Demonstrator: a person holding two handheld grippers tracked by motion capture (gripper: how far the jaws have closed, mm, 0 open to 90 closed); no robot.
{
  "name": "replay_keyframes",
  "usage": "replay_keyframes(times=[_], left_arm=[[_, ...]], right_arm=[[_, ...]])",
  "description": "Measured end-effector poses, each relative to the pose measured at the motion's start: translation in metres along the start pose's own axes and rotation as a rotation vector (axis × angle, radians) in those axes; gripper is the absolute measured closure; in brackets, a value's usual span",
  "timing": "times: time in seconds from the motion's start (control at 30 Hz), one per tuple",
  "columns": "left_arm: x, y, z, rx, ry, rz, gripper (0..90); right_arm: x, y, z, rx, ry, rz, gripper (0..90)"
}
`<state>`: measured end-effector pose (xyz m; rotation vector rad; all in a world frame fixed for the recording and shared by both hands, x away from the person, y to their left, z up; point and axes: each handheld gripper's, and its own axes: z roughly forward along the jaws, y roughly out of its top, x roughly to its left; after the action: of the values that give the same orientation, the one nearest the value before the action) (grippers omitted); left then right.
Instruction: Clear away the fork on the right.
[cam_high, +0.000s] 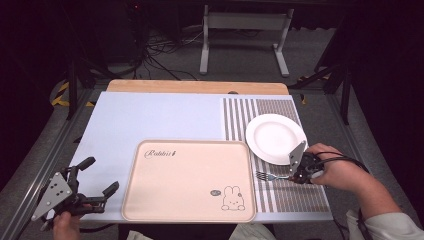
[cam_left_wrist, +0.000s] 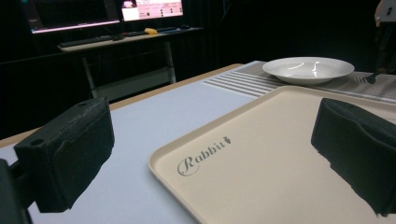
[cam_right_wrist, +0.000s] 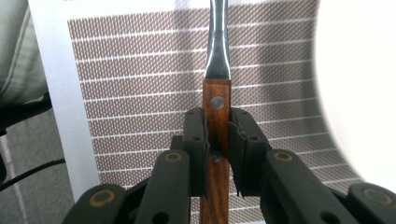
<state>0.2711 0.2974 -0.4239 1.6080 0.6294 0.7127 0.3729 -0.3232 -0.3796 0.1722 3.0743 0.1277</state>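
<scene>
Right gripper clamps the wooden, riveted handle of a steel fork over the striped placemat beside the white plate; left gripper wide, empty.

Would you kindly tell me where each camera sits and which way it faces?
High view: above the person's side, looking forward and down at the beige rabbit tray; both forearms enter below.
Left gripper view: low over the table, facing across the tray; open left tongs.
Right gripper view: looks down along right tongs clamping the wooden-handled fork.
All three share the round white plate.
</scene>
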Motion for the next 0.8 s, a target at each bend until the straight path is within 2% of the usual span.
replay_keyframes(times=[0.17,0.2,0.27,0.3,0.53,0.7,0.8], left_arm=[[0.000,0.000,0.000,-0.002,0.000,0.003,0.2],[0.000,0.000,0.000,-0.002,0.000,0.004,0.2],[0.000,0.000,0.000,-0.001,0.000,0.001,0.2],[0.000,0.000,0.000,-0.001,0.000,0.001,0.2],[0.000,0.000,0.000,-0.004,0.001,0.004,0.2],[0.000,0.000,0.000,-0.002,-0.001,0.005,0.2],[0.000,0.000,0.000,-0.002,-0.001,0.005,0.2]], right_arm=[[0.001,0.003,-0.010,-0.022,-0.020,0.013,78.1],[0.001,0.004,-0.011,-0.032,-0.027,0.003,78.1],[0.002,0.006,-0.015,-0.034,-0.023,0.024,78.0],[0.002,0.008,-0.017,-0.043,-0.032,0.008,78.0],[0.002,0.018,-0.028,-0.068,-0.053,-0.011,78.0],[0.004,0.025,-0.033,-0.074,-0.063,-0.004,78.0],[0.004,0.032,-0.035,-0.084,-0.064,-0.018,78.0]])
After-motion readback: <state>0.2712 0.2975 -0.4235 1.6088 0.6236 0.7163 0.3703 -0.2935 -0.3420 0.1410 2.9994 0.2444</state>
